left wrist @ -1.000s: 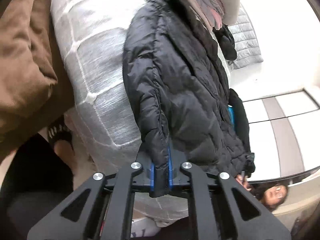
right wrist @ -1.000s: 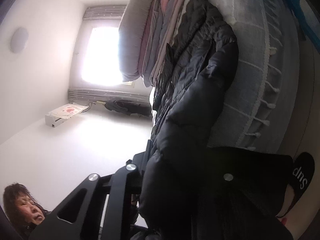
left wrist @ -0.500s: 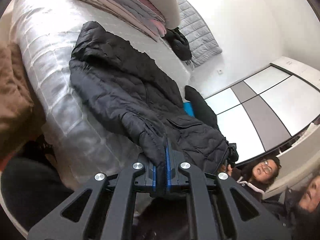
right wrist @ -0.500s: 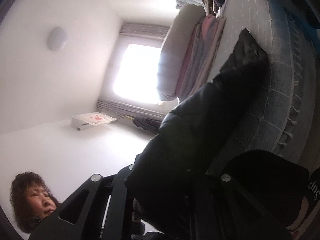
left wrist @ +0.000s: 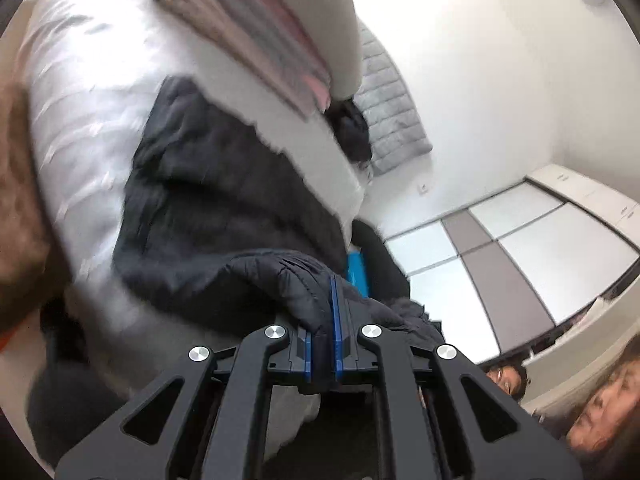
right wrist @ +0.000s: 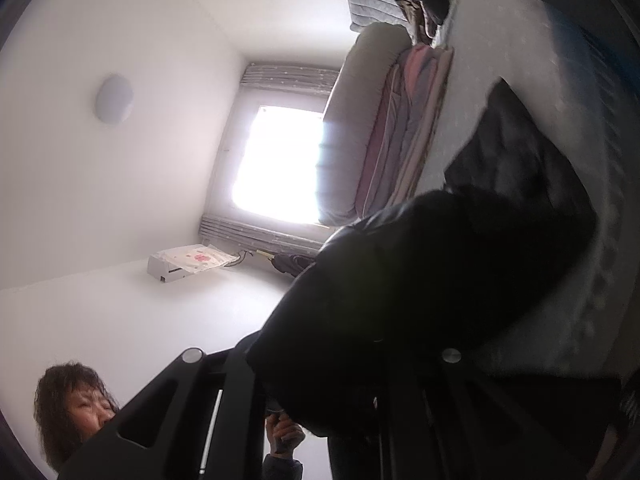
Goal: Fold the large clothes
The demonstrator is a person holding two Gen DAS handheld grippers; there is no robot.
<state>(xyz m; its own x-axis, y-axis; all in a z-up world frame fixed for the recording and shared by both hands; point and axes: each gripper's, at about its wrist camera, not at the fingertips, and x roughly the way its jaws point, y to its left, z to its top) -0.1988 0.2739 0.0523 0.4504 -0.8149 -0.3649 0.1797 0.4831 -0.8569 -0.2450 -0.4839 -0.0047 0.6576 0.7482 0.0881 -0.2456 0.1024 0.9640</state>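
1. Black quilted fabric of the jacket (left wrist: 224, 216) is pinched between the blue pads (left wrist: 338, 320) of the left gripper (left wrist: 322, 344) at the lower centre of the left wrist view; the jaws are drawn together on a bunched fold of it.
2. From that fold the jacket runs up and to the left across the bed (left wrist: 92, 92), its far end lying flat on the pale quilted cover in the middle of the frame.
3. In the right wrist view the jacket (right wrist: 420, 280) drapes over the right gripper (right wrist: 320, 400) and hides its fingertips; its jaws are closed, with the dark fabric bunched right where they meet at the lower centre.
4. Beyond that bunch, more of the jacket lies on the bed (right wrist: 532, 60) toward the upper right of the frame.
5. A stack of folded bedding (left wrist: 256, 20) in pink, grey and beige sits on the bed past the jacket, at the top of the left wrist view; in the right wrist view it shows just right of centre.
6. A small dark garment (left wrist: 352, 132) lies beside the stack, near a grey quilted panel (left wrist: 392, 120).
7. Farthest off, a wardrobe (left wrist: 520, 248) with white and grey panels fills the right of the left wrist view, and a bright window (right wrist: 276, 164) sits mid-frame in the right wrist view.
8. People show at the lower right corner of the left wrist view and lower left of the right wrist view.
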